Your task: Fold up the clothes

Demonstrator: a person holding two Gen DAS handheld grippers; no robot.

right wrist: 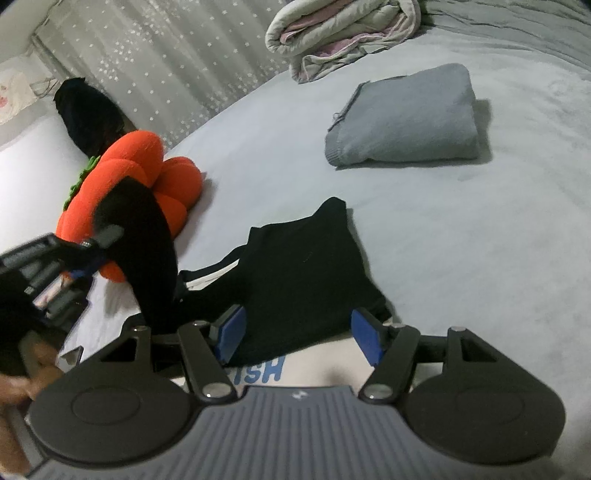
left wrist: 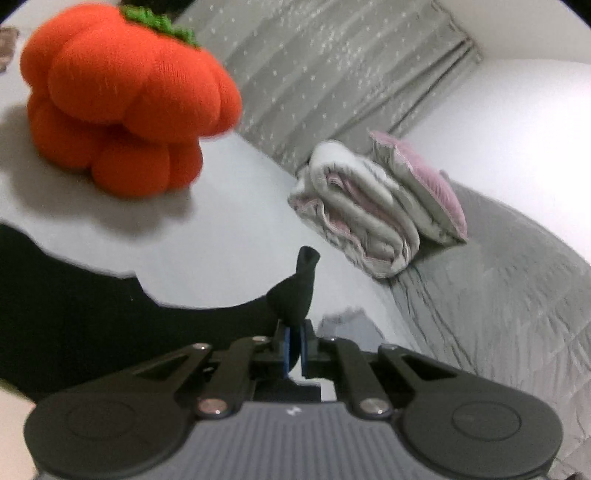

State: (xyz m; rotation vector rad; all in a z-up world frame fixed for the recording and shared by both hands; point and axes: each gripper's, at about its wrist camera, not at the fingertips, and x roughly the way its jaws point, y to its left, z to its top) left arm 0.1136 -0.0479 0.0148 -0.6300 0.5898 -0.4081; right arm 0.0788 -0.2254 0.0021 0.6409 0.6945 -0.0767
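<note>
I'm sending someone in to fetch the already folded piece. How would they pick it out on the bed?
On the grey bed sheet, look toward the rolled quilt at the far end. Just in front of it lies the folded blue-grey garment, a neat rectangle lying alone, unlike the rumpled black garment.

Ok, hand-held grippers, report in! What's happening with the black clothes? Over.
Left hand-held gripper shut on black garment, lifting a strip. Right hand-held gripper open, over the rest on the bed. Orange pumpkin plush close beside.
</note>
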